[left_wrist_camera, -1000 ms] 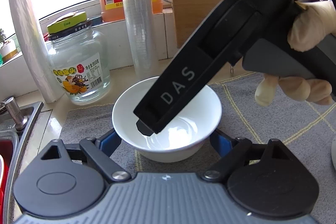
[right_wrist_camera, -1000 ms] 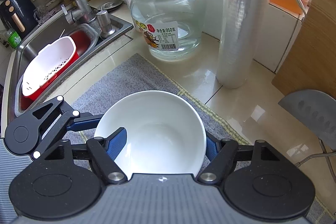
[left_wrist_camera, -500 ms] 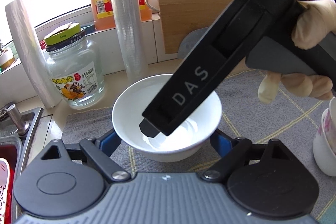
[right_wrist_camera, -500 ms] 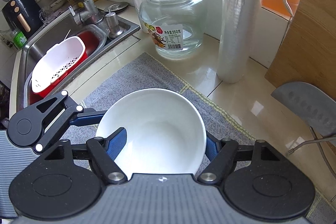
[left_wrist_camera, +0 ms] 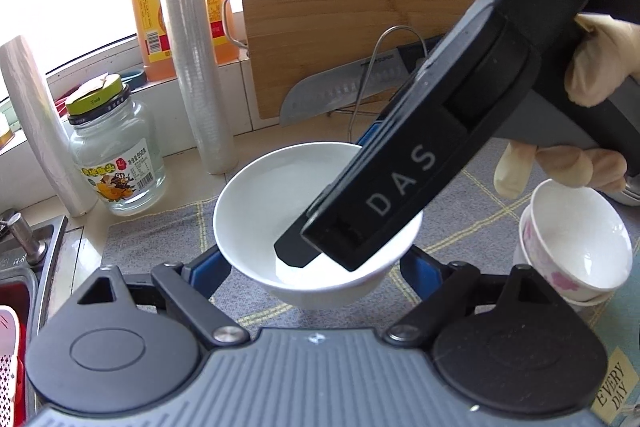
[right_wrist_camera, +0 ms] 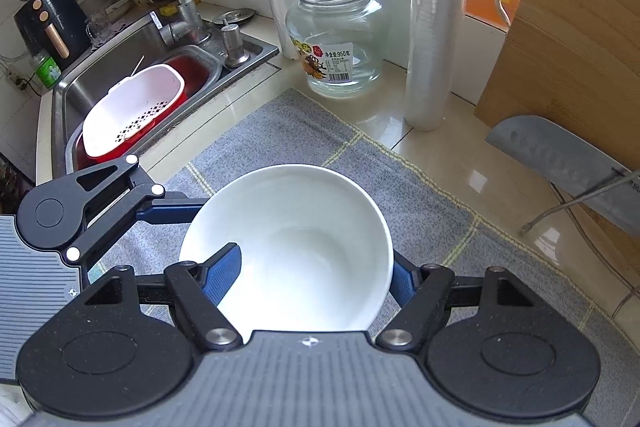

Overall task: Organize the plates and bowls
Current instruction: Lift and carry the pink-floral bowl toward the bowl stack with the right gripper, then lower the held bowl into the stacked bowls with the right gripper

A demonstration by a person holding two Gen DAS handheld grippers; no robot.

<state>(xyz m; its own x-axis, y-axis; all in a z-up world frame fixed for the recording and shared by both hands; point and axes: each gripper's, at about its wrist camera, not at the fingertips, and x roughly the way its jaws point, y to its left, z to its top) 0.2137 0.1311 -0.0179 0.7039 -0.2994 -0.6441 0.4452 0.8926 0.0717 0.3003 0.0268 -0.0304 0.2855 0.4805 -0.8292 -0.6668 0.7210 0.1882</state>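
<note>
Cleaver (right_wrist_camera: 560, 163) handle perhaps behind rack

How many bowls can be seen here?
3, maybe more hidden: a plain white bowl between both grippers above the grey mat, and two floral bowls stacked on its right side.

Right gripper (right_wrist_camera: 312, 271) comes down at the bowl (right_wrist_camera: 304, 219) from above and to the right, tilted steeply. Its jaws pinch the bowl's wall, one finger (right_wrist_camera: 224, 267) inside and the other outside. The right hand (left_wrist_camera: 596, 67), in a pale glove, is wrapped around the handle, thumb on top and the other fingers curled underneath.

Left gripper (left_wrist_camera: 312, 267) sits low on the near side of the bowl, roughly level, jaws spread wide with a blue finger (left_wrist_camera: 208, 267) on each side of the bowl's lower half. They look right up against it, but honestly I can't tell if it's squeezing.
</note>
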